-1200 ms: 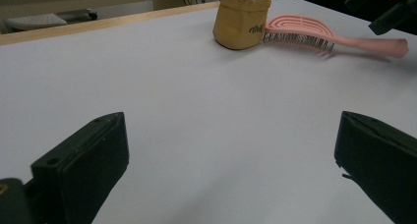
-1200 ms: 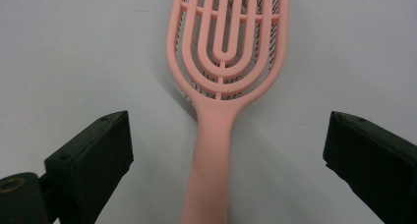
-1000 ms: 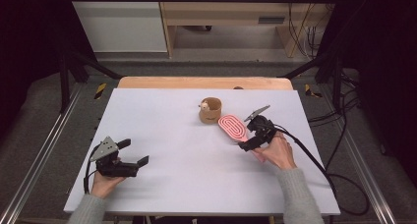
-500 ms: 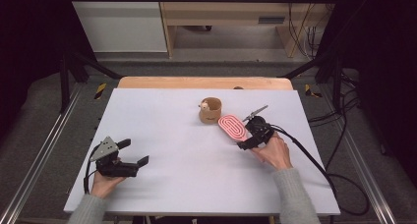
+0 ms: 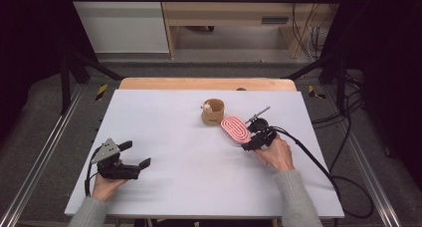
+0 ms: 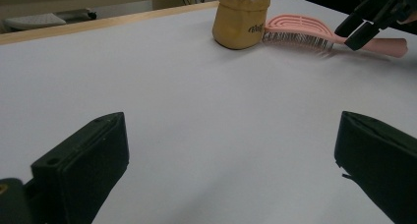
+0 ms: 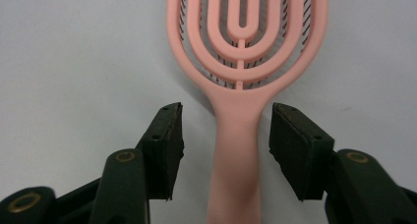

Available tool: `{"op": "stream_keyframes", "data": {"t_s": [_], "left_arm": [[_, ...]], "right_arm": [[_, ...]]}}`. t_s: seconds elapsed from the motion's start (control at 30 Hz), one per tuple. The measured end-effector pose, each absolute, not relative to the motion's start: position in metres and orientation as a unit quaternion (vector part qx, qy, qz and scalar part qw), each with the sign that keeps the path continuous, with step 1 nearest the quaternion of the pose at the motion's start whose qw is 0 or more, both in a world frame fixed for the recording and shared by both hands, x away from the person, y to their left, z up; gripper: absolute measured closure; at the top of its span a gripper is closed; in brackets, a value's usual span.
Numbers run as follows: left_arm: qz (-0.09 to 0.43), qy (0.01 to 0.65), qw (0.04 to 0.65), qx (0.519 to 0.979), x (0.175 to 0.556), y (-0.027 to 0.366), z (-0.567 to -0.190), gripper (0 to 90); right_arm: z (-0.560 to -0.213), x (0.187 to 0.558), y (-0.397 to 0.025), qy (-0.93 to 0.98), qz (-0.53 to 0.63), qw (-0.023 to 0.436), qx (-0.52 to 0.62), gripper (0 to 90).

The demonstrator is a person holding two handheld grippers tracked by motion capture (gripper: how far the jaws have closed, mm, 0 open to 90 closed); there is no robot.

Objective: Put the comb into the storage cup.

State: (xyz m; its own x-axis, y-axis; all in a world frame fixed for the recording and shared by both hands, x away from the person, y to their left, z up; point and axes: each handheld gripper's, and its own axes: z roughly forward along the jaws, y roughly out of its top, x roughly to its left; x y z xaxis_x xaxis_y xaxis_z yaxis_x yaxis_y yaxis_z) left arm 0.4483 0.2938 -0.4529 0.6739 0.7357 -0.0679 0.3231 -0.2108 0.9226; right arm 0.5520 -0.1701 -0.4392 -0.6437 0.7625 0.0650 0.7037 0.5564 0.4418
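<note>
Brush [image 7: 244, 81]: pink, vented back up, bristles down, flat on white table [image 5: 164, 132]. Head just beside tan cup [image 5: 213, 112], touching or nearly so — cannot tell which from high view; handle trailing back toward right hand [image 5: 275, 154].

Right gripper [image 7: 225, 150]: low over handle, jaws parted to either side of it with a gap left on both flanks. No contact visible between pads and handle. Straddling, not gripping. Alignment good: handle runs down the middle of the gap, pads level with the neck just below the head.

Left gripper [image 5: 130, 156]: resting at near-left of table, well apart from brush and cup. Jaws wide open, nothing between them but bare table. Idle.

Cup: upright, small pale object poking from its mouth; too small to identify.

Progress, as judged: approach done, grasp not yet made. Brush undisturbed on table, no lift, no tilt. Remaining: close on handle, raise clear, carry wherever intended — possibly into the cup, given its nearness, though nothing here confirms that.

Risk noted: handle smooth and rounded, likely to twist in a narrow pinch; head heavy end, likely to droop once lifted.
</note>
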Motion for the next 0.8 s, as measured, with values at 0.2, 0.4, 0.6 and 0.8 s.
{"op": "stream_keyframes", "data": {"t_s": [0.2,0.4,0.6,0.8], "left_arm": [[0.198,0.352,0.520,0.753,0.4483,0.2936,-0.4530,0.0],[0.197,0.351,0.519,0.754,0.4484,0.2934,-0.4532,0.0],[0.197,0.351,0.519,0.754,0.4484,0.2932,-0.4533,0.0],[0.197,0.351,0.518,0.755,0.4485,0.2931,-0.4534,0.0]], "right_arm": [[-0.4405,0.5527,-0.1696,0.882,0.210,0.067,0.416,53.6],[-0.4424,0.5535,-0.1689,0.884,0.203,0.068,0.416,58.0],[-0.4440,0.5546,-0.1685,0.884,0.199,0.069,0.418,62.7],[-0.4449,0.5545,-0.1681,0.885,0.194,0.075,0.417,66.8]]}}
